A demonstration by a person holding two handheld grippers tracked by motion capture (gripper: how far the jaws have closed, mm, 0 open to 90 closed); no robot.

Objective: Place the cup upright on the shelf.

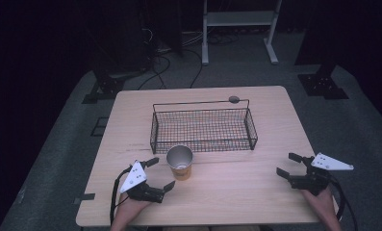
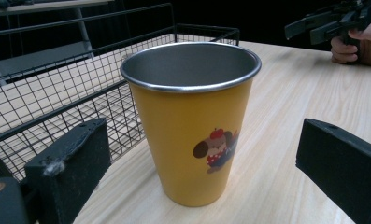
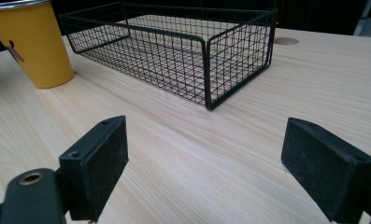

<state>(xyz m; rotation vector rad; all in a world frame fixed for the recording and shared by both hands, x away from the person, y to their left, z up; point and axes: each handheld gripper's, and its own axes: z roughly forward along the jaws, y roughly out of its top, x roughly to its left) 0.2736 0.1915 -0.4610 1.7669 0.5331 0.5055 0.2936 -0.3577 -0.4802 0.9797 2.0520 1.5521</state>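
Observation:
A yellow metal cup with a cartoon dog print stands upright on the table, just in front of the black wire basket. My left gripper is open, its jaws either side of the cup's near side without touching it. In the left gripper view the cup stands between the two jaws, with the basket behind it. My right gripper is open near the table's right front edge, with nothing between its jaws. The right gripper view has the cup at far left and the basket ahead.
The basket holds nothing. The wooden table has bare surface between the two grippers. A small round grey disc sits at the basket's far edge. Beyond the table are a white stand, cables and dark floor.

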